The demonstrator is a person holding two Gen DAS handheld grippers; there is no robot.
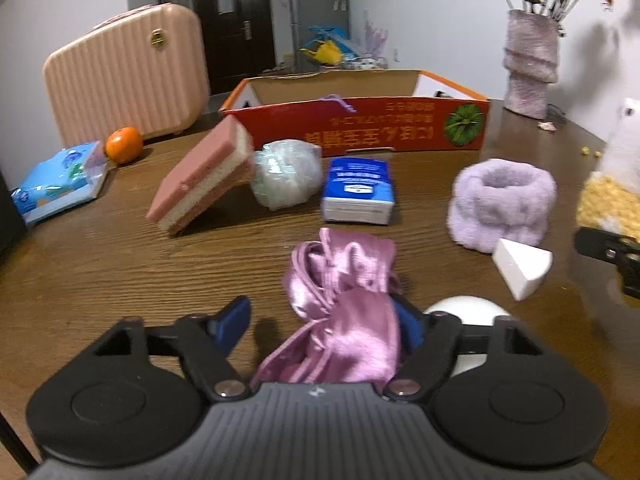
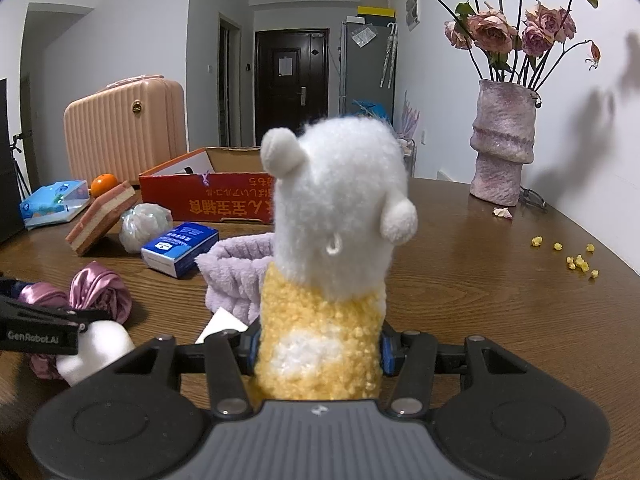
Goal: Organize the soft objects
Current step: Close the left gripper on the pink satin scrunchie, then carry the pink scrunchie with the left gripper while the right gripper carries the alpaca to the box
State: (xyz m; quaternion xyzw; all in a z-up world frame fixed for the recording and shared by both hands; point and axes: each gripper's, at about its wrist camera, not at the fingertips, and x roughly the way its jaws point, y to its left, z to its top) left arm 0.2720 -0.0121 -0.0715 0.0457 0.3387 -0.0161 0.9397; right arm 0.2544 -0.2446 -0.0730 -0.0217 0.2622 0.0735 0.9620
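Note:
A pink satin scrunchie (image 1: 344, 304) lies on the wooden table (image 1: 100, 272) between the fingers of my left gripper (image 1: 320, 324). It leans on the right finger, while the left blue pad (image 1: 232, 320) stands apart from it, so the jaws are open. My right gripper (image 2: 318, 352) is shut on a white and yellow plush toy (image 2: 336, 216), with its pads pressed into the yellow body. The toy stands upright and hides much of the table behind it. A red cardboard box (image 1: 360, 132) sits open at the back.
On the table lie a purple fluffy band (image 1: 502, 200), a white foam wedge (image 1: 520, 268), a white ball (image 1: 464, 312), a blue tissue pack (image 1: 358, 190), a mesh bath ball (image 1: 286, 172) and a pink sponge block (image 1: 200, 176). A vase (image 1: 528, 68) stands back right, a pink suitcase (image 1: 124, 76) back left.

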